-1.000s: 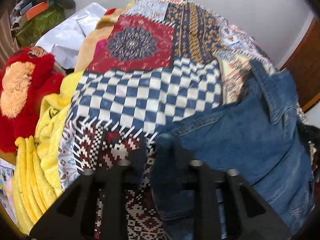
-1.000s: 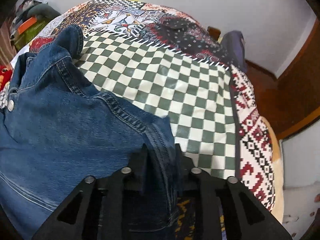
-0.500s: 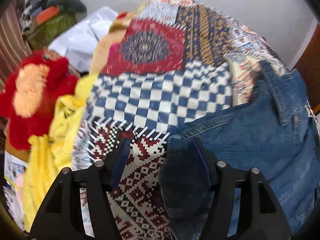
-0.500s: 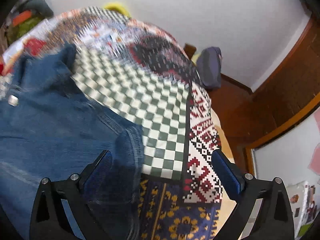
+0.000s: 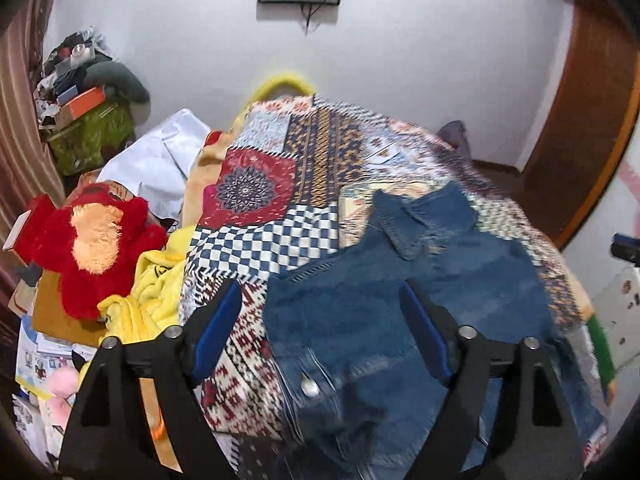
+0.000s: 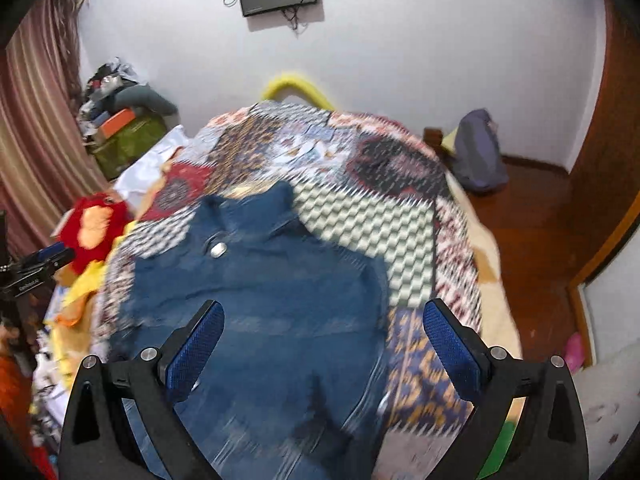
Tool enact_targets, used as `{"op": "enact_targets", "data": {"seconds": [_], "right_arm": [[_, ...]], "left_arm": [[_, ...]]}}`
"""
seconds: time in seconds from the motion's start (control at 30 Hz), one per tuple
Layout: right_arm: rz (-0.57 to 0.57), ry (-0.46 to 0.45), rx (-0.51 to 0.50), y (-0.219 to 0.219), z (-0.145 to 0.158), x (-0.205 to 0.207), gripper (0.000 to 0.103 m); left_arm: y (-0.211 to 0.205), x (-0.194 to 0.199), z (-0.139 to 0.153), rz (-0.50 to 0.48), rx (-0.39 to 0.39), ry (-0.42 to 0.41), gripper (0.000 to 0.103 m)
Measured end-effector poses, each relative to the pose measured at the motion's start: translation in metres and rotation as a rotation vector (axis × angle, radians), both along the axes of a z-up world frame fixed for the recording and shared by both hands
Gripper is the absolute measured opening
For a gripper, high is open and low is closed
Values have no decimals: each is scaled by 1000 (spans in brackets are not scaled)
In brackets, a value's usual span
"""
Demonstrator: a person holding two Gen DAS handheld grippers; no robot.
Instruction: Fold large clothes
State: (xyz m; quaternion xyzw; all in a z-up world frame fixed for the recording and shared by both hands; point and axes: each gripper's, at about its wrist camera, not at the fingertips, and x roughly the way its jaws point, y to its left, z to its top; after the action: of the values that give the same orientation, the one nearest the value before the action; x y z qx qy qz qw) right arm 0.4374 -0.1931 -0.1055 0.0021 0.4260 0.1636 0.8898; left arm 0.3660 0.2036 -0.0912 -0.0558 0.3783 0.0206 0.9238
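Folding the jacket (image 5: 400, 320) is the job, and right now both tongs are wide open w/ nothing in them, held above the bed: left gripper (image 5: 320, 332), right gripper (image 6: 322, 346). The jacket lies spread on the quilt (image 5: 256, 188), collar (image 5: 404, 224) toward the wall, body toward you, a metal button (image 6: 218, 249) showing near the collar. I'd say you're between grabs, so pick the next pinch points w/ care: go for matching spots on the two side edges, bite seam or doubled cloth, not a single thin layer, and catch denim only, no quilt underneath. Lift both sides level, bring them across together, lay flat before you let go; denim is stiff and heavy, so a shallow bite may slip. Watch the left side: the red plush (image 5: 96, 244) and yellow cloth (image 5: 156, 280) sit just beside the quilt's edge and could snag. Hard to judge: both views are motion-blurred, esp. the right one, so how many layers are already folded can't be told. The hem is cut off behind the fingers at the bottom of each view, and the sleeves aren't clearly visible, maybe tucked under.
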Motion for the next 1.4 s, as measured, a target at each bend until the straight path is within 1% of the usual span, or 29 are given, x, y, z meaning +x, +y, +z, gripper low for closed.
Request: {"op": "enact_targets", "data": {"seconds": [0.07, 0.1, 0.2, 0.27, 0.4, 0.47, 0.57, 0.63, 0.8, 0.9, 0.93, 0.97, 1.0, 1.07, 1.13, 1.2, 1.23, 1.27, 1.3, 1.37, 1.4], "right_arm": [[18, 30, 30, -2, 0, -19, 99], [25, 45, 47, -3, -2, -31, 99], [27, 67, 62, -9, -8, -58, 99], [21, 84, 67, -16, -16, -79, 99], [-26, 108, 54, -32, -38, -116, 99], [-49, 127, 46, -40, -50, -131, 99], [-81, 145, 14, -51, -68, -152, 99], [-97, 157, -3, -57, -79, -167, 99], [-136, 206, 19, -68, -108, -192, 99], [-159, 252, 52, -70, -125, -202, 98], [-157, 260, 58, -69, -130, -205, 96], [-151, 266, 64, -67, -134, -208, 91], [-146, 277, 67, -65, -138, -209, 88], [-135, 286, 76, -63, -144, -212, 78], [-130, 278, 103, -62, -147, -214, 74], [-119, 276, 136, -63, -148, -214, 63], [-107, 282, 165, -63, -148, -213, 51], [-94, 287, 188, -62, -149, -212, 43], [-89, 285, 193, -60, -149, -213, 43], [-79, 258, 172, -54, -148, -215, 36], [-76, 246, 161, -53, -146, -215, 34]], "left_arm": [[-4, -20, 4, 0, -10, -1, 97], [-5, -30, 5, 3, -17, 0, 98], [-7, -60, 0, -7, -60, 13, 98], [-6, -81, -9, -4, -86, 29, 98], [-4, -118, -38, 28, -102, 91, 98], [-2, -137, -53, 50, -126, 131, 98], [1, -163, -76, 84, -146, 176, 98], [0, -177, -89, 104, -172, 200, 98], [-8, -199, -119, 122, -254, 250, 98], [-18, -206, -139, 112, -335, 292, 98], [-22, -206, -144, 99, -357, 308, 98], [-27, -207, -150, 92, -365, 326, 98], [-31, -208, -154, 87, -365, 336, 98], [-39, -210, -160, 77, -360, 352, 98], [-44, -214, -164, 72, -336, 350, 98], [-43, -218, -166, 86, -352, 341, 96], [-42, -220, -168, 94, -372, 341, 92], [-40, -221, -170, 102, -383, 337, 86], [-39, -222, -170, 105, -380, 325, 83], [-36, -224, -166, 103, -368, 299, 69], [-35, -225, -164, 104, -362, 291, 64]]}}
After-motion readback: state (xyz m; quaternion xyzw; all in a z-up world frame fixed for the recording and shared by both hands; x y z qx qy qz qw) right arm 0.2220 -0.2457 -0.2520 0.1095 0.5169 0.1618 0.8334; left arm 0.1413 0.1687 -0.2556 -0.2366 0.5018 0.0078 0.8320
